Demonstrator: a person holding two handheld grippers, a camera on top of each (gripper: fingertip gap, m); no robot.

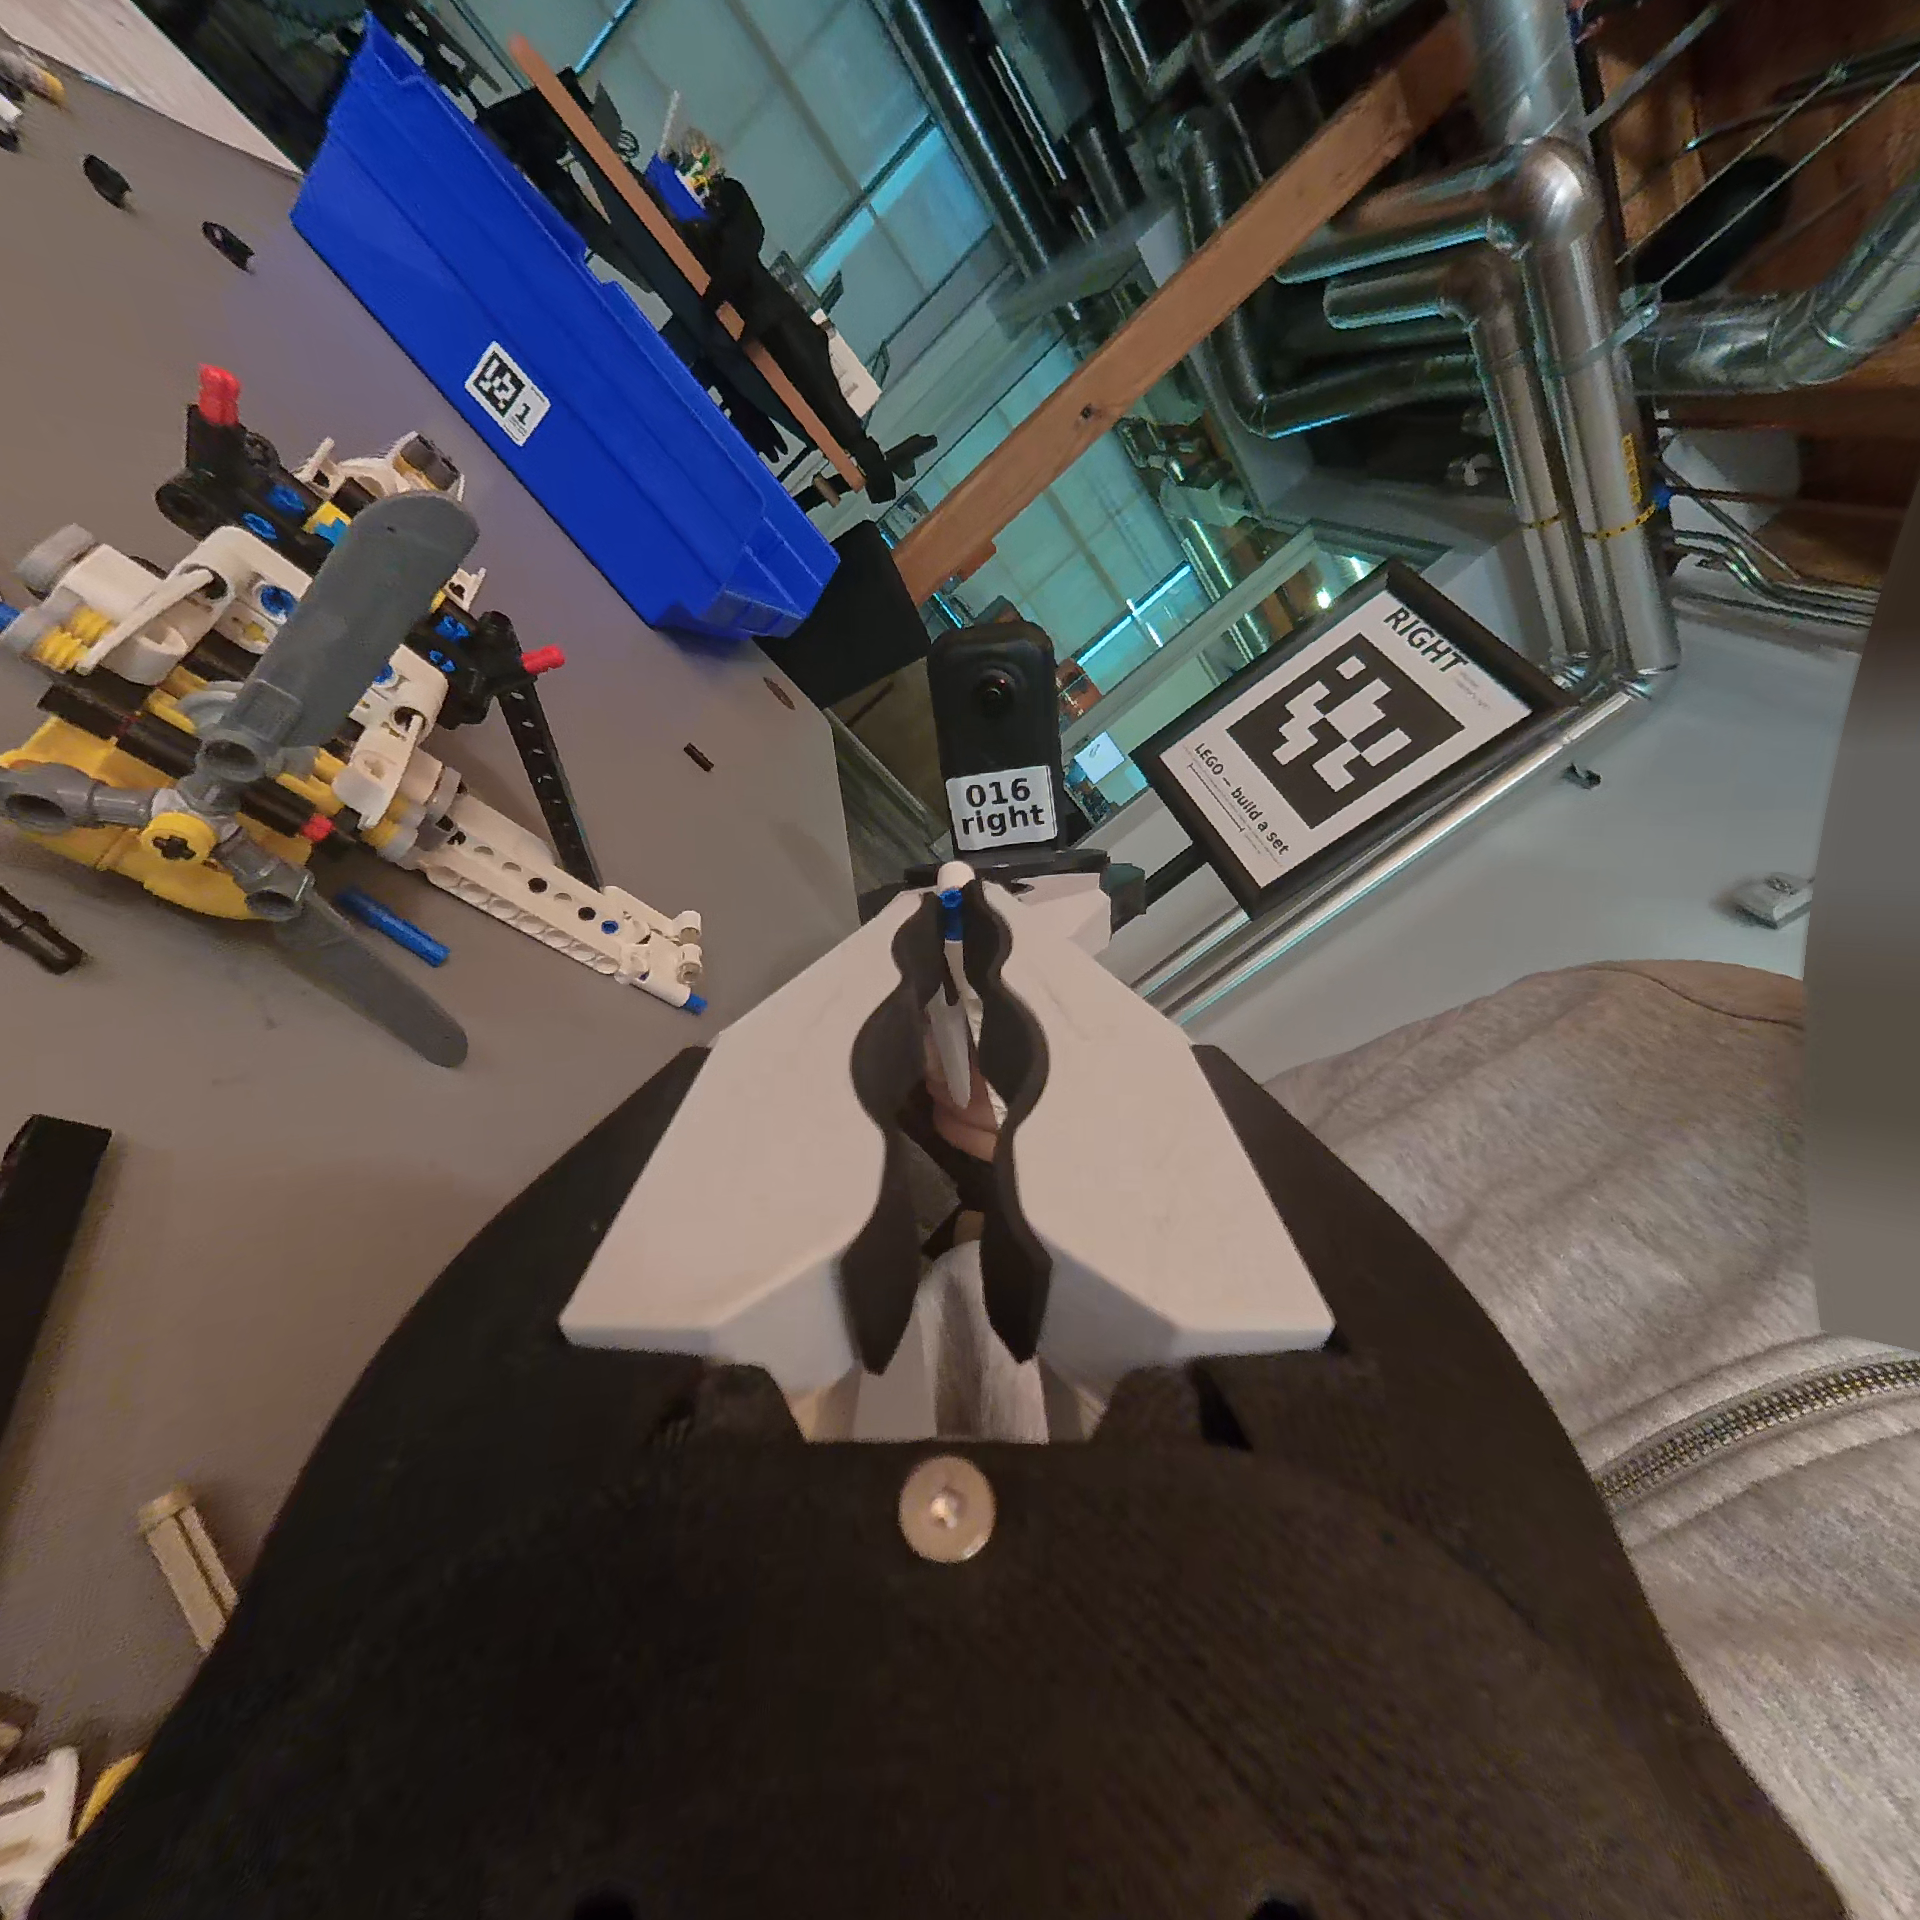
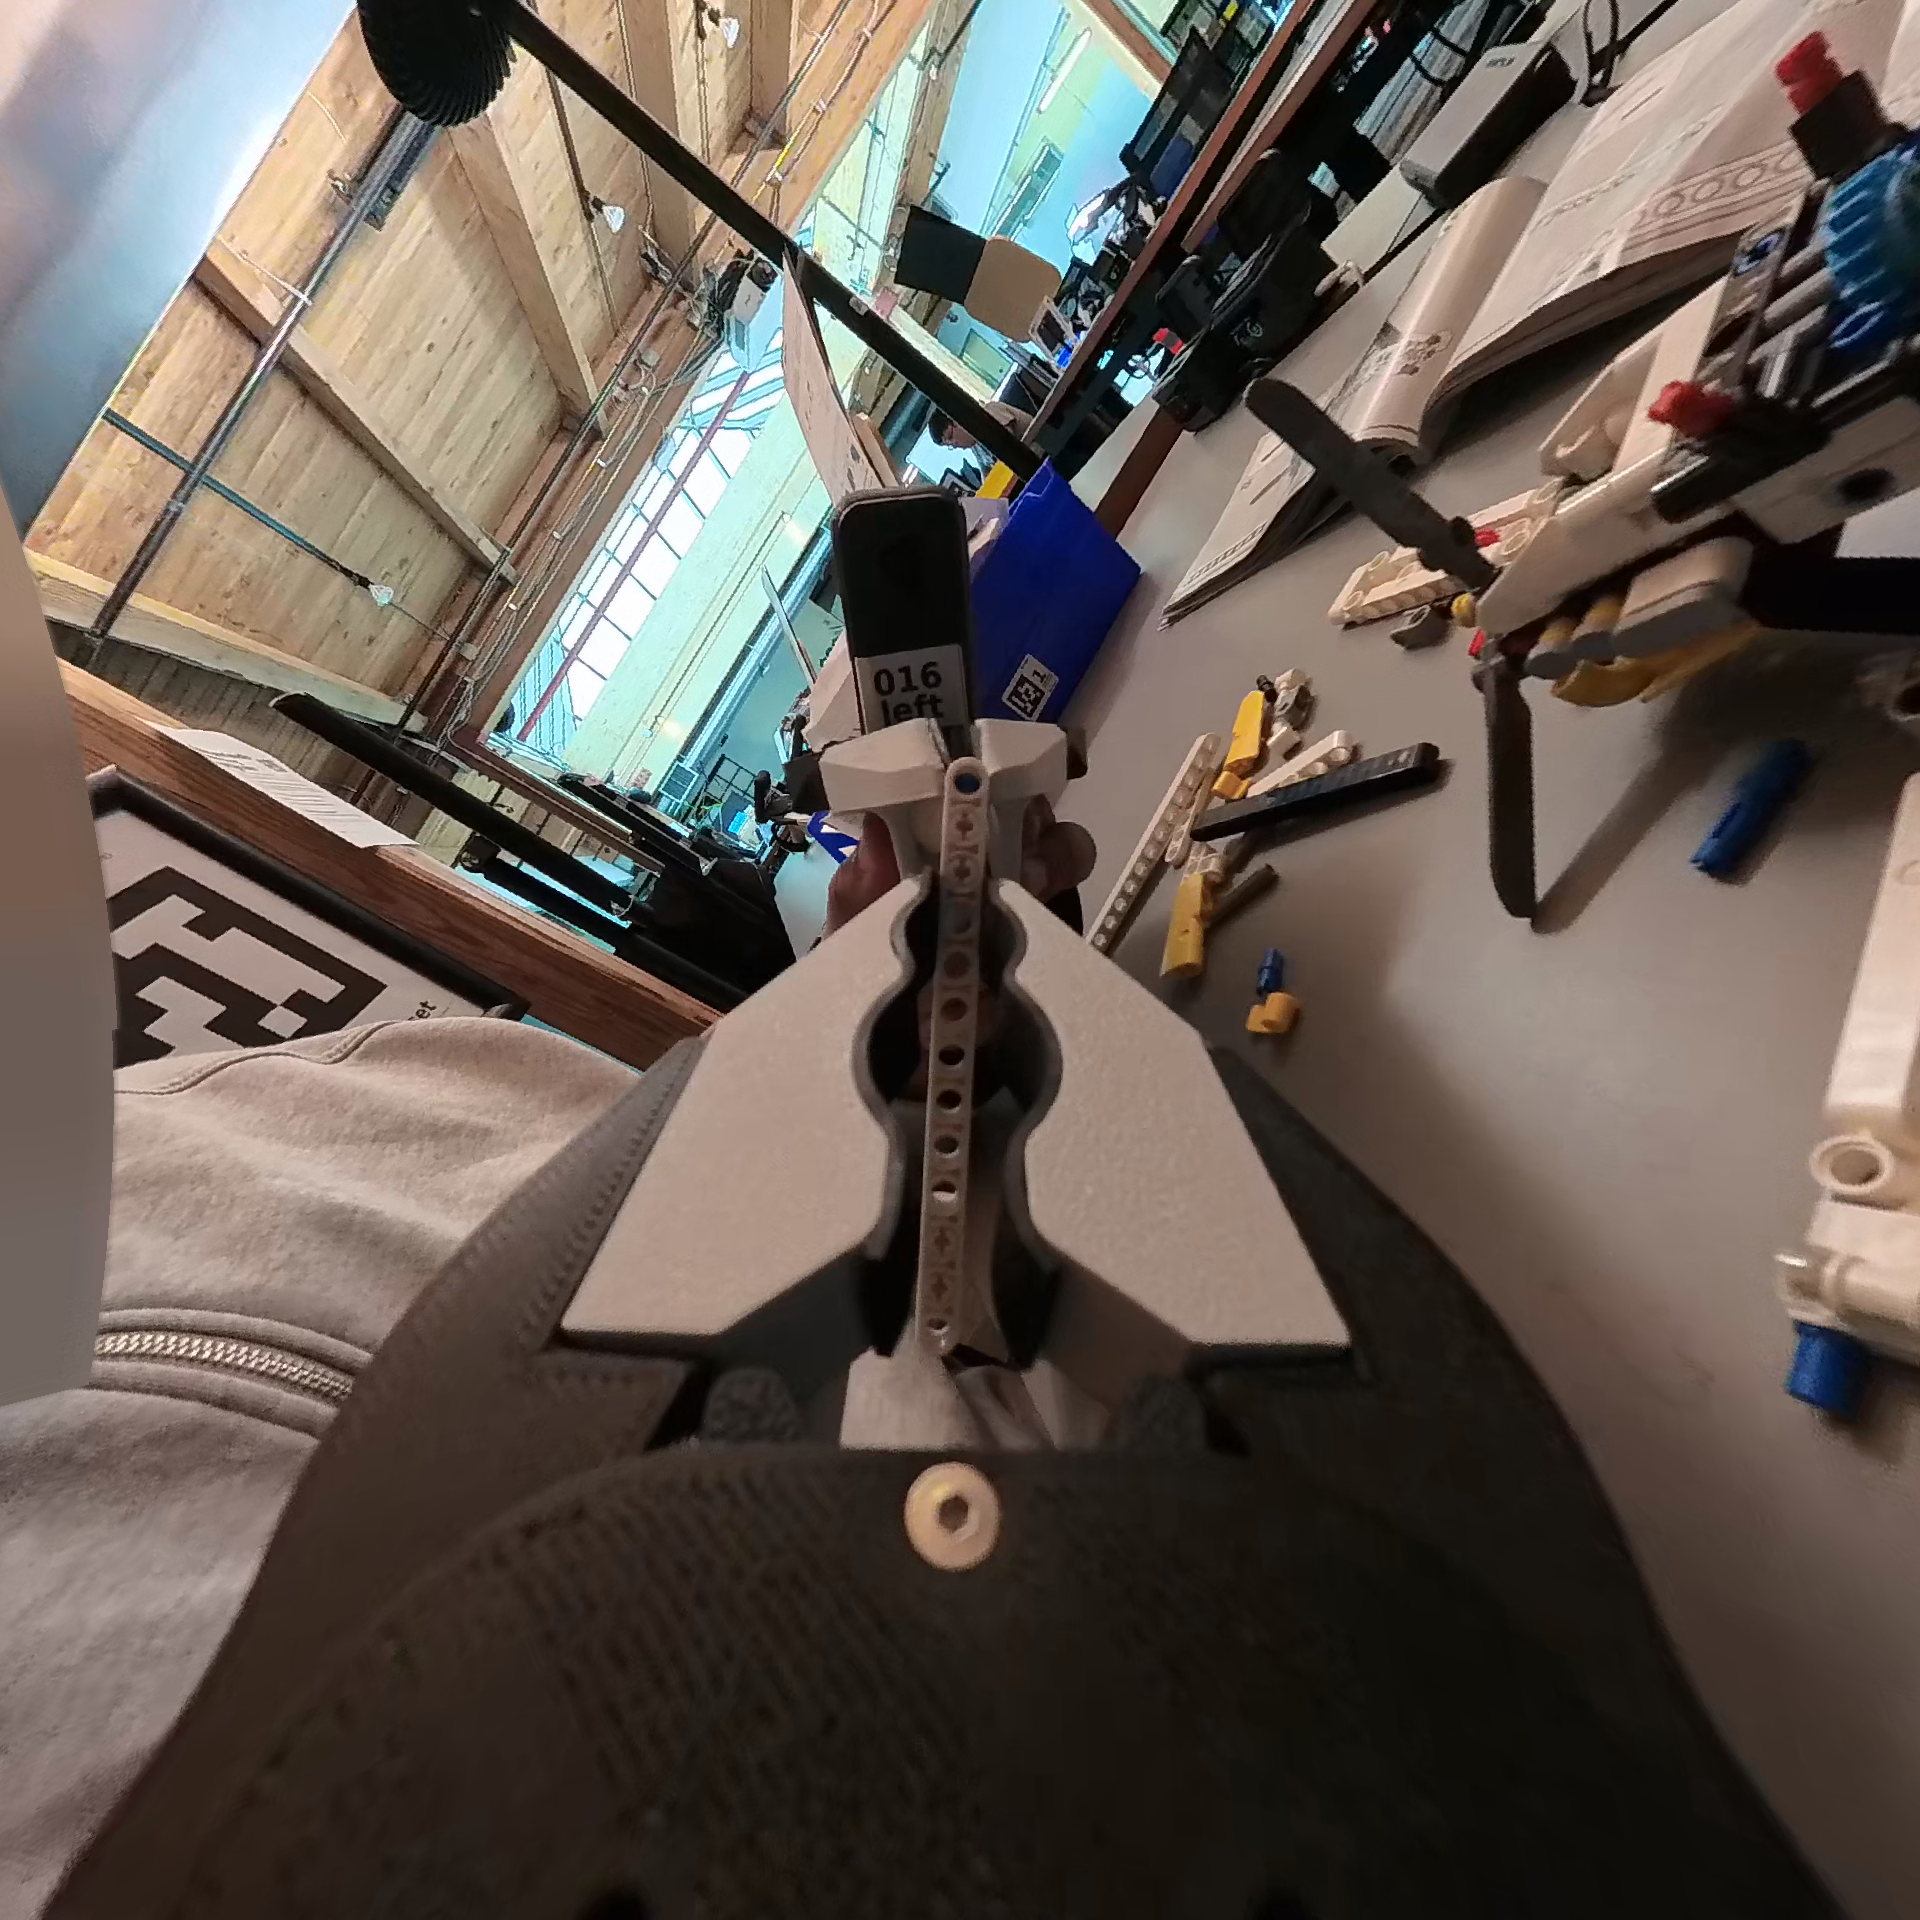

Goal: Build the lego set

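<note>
My left gripper (image 1: 951, 914) is clamped on the blue-pinned end of a white beam (image 2: 951, 1049); my right gripper (image 2: 954, 935) grips the beam's other end, both raised off the table (image 1: 312, 1195). The part-built model (image 1: 239, 675) sits mid-table. The blue bin (image 1: 540, 395) stands at the far edge; I cannot see inside it.

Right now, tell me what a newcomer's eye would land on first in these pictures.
First, the two claws meeting tip to tip in mid-air: the right claw is shut on a long white holed beam with a blue pin at its far end, and the left claw grips the same beam. Next, the half-built yellow, white and black model with grey propeller blades, standing on the grey table beside them.
</note>
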